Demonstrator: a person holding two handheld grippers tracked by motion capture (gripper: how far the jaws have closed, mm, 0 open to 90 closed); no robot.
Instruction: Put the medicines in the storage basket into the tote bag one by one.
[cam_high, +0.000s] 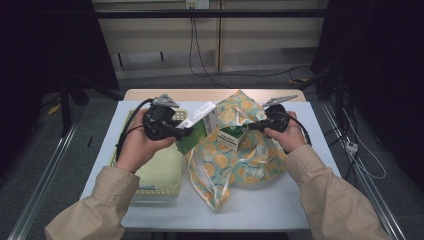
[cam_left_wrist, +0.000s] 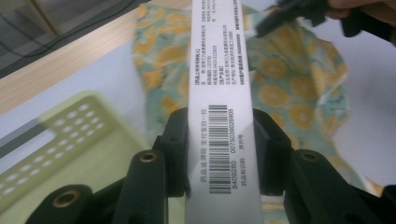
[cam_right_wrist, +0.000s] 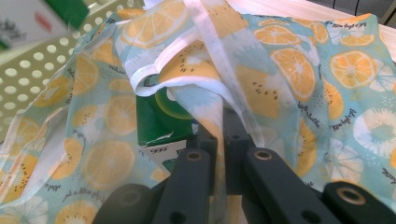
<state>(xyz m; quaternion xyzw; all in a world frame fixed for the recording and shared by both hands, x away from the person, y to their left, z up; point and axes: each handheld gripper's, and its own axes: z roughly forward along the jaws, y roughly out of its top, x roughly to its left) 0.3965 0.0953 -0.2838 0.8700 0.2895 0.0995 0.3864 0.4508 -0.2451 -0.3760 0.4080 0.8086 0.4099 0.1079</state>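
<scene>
**2 grippers, 1 carton held at the mouth of a citrus-print bag**

2 hands work over the white table (cam_high: 260, 210) in the high view. At about 9 o'clock from the table's middle, the left gripper (cam_high: 181, 132) pinches a green-and-white medicine carton (cam_high: 196, 129), which sticks out toward 3 o'clock and reaches the edge of the fruit-print bag (cam_high: 235, 160). In the left gripper view the jaws press on the 2 long sides of the carton's white face (cam_left_wrist: 223, 116), just at the barcode, with printed text running up toward 12 o'clock.

At about 3 o'clock, the right gripper (cam_high: 255, 126) holds the bag's rim. In the right gripper view its jaws are pressed together on a fold of the thin fabric (cam_right_wrist: 219, 126), lifting it so the mouth gapes. A second green carton (cam_right_wrist: 161, 126) sits inside the opening, at 10 o'clock from the jaws; the high view shows it (cam_high: 234, 136) between the 2 grippers, upright in the bag.

The bag lies crumpled across the table's middle, its tail trailing toward 6 o'clock. A pale green perforated basket (cam_high: 159, 175) rests just beside it at 9 o'clock, under the left hand (cam_high: 135, 147), touching the bag's edge.
</scene>
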